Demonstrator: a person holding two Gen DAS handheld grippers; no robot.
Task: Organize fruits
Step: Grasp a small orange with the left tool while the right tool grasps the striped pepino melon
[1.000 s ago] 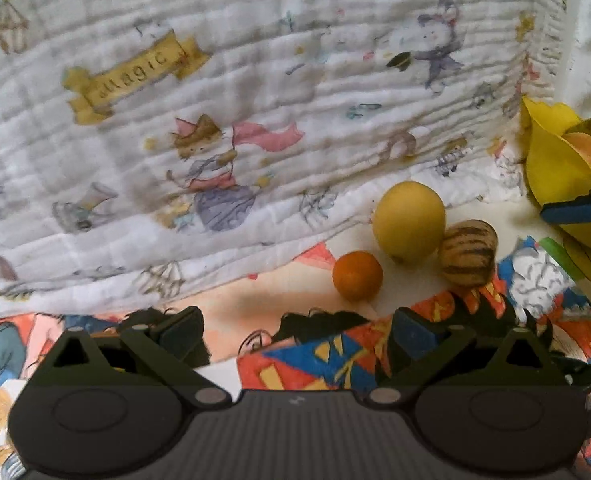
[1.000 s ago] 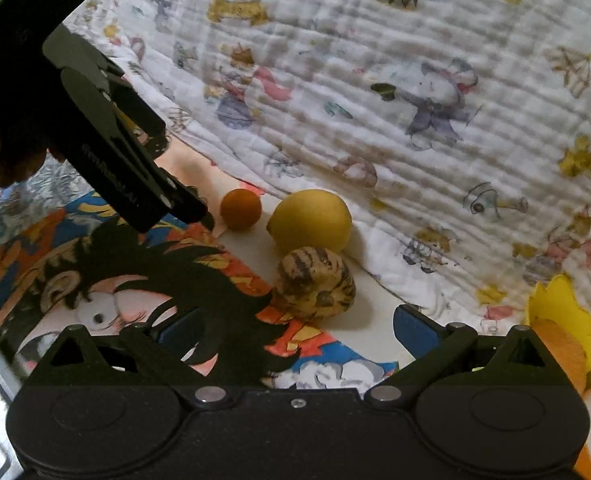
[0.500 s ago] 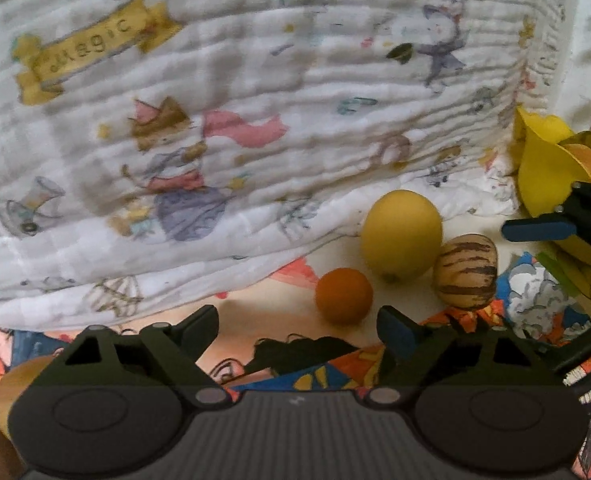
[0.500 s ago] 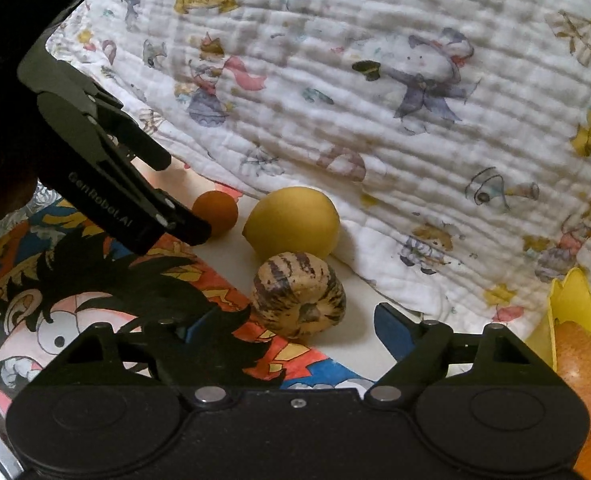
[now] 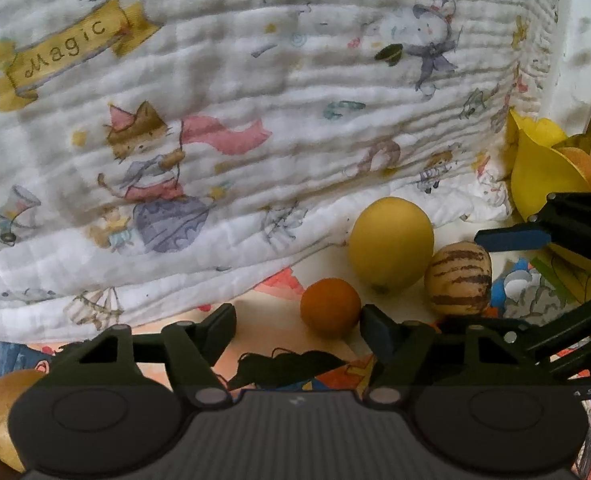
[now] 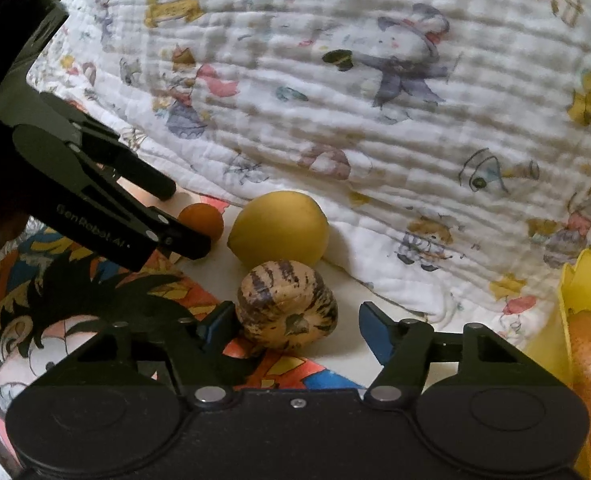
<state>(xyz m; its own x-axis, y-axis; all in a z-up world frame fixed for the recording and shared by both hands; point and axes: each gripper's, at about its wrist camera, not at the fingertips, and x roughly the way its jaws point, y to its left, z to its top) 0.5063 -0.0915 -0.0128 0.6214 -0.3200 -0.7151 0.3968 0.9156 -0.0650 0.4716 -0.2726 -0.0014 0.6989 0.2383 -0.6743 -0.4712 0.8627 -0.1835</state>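
Claws of both hands, each narrowing on its own fruit. Right claw (image 6: pixel 291 326): jaws have just been closing, with the striped fruit (image 6: pixel 287 306) between them; the left pad appears to touch or nearly touch the fruit's left flank, while the right pad stands clear of it, so the fruit is bracketed but not yet gripped. Left claw (image 5: pixel 297 320): jaws likewise closing, released, nothing yet pinched; the small orange fruit (image 5: pixel 330 307) lies just inside the right pad, well off-centre, with open space toward the left pad. In the right wrist view the left claw (image 6: pixel 183 220) shows as a dark linkage reaching in from the left, its tips flanking that same orange fruit (image 6: pixel 201 221).

Outward: the yellow fruit (image 6: pixel 279 228) rests just beyond the striped one, apparently touching it, against the fold of the printed white cloth (image 6: pixel 375 100). All three fruits sit on a pale strip of the desk (image 6: pixel 223 276) beside a bright cartoon print (image 6: pixel 95 320). At far right stands a yellow container (image 6: pixel 575 292) already holding orange fruit, the likely destination.

Technique, as judged: centre each fruit between the pads before final closure, shifting the left claw rightward; close slowly, since round fruit may squirt out or nudge its yellow neighbour; lift straight up before travelling right.
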